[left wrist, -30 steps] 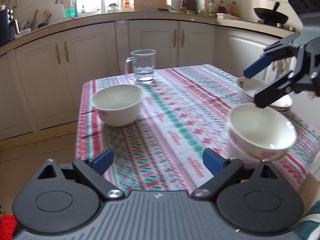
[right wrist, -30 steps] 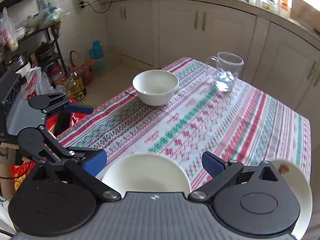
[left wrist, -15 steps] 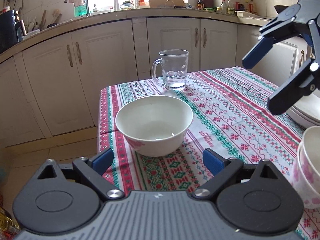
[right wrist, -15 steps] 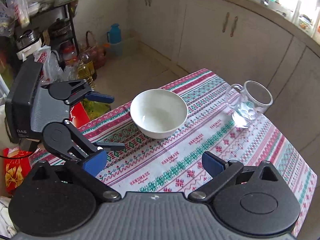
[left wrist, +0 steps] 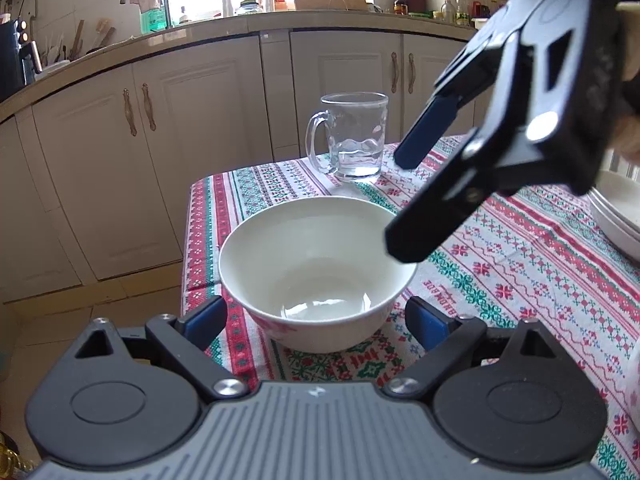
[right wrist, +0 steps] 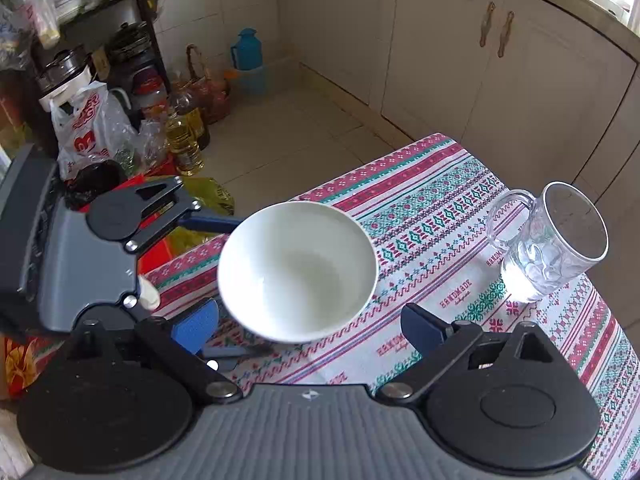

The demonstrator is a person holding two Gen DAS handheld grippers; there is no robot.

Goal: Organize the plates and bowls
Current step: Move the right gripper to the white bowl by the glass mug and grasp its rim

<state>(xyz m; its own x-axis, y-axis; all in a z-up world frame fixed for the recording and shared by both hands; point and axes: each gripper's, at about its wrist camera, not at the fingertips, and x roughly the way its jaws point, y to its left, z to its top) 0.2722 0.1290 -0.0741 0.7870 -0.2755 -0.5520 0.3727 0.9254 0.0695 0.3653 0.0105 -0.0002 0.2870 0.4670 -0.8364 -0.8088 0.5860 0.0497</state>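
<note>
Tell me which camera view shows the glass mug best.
The left wrist view: the glass mug stands upright, side-on, with handle and a little water clearly visible behind the white bowl. The right wrist view shows it from above, near the frame edge and distorted.

The stack of white round plates (left wrist: pixel 616 216) is getting cut off by the right edge, and the right claw (left wrist: pixel 404 204) is hiding part of it.

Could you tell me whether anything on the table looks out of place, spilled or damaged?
Nothing stands out. The white bowl sits upright and empty near the corner of the striped tablecloth, with no chips or spills visible. The glass mug stands upright behind it. Both tongs, left and right, are open around the bowl.
</note>
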